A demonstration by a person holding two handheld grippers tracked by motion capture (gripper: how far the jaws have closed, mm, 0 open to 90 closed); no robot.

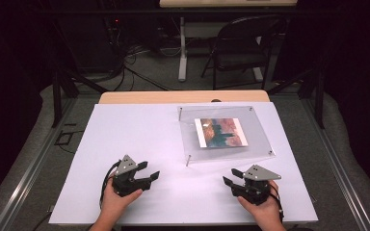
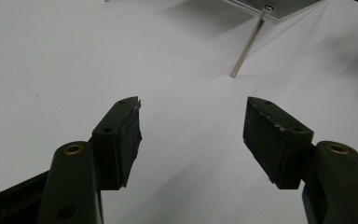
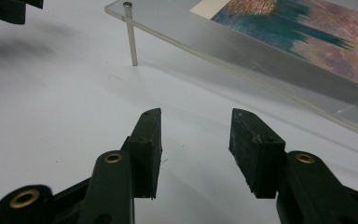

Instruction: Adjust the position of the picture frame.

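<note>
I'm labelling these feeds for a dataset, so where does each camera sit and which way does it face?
High view: above the person's side, looking forward and down at the white table and clear acrylic picture frame; both hands, left gripper and right gripper show.
Left gripper view: rides the left gripper, looking along its open jaws towards a metal standoff leg.
Right gripper view: rides the right gripper, jaws open, facing the frame's picture.
Shared: the gripper views both see that leg.

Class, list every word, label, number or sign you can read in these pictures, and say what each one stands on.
None can be read. The picture inside the clear acrylic frame shows only blurred colours, no lettering. The grey plate on the left hand-held gripper and the white table cover bear no markings.
</note>
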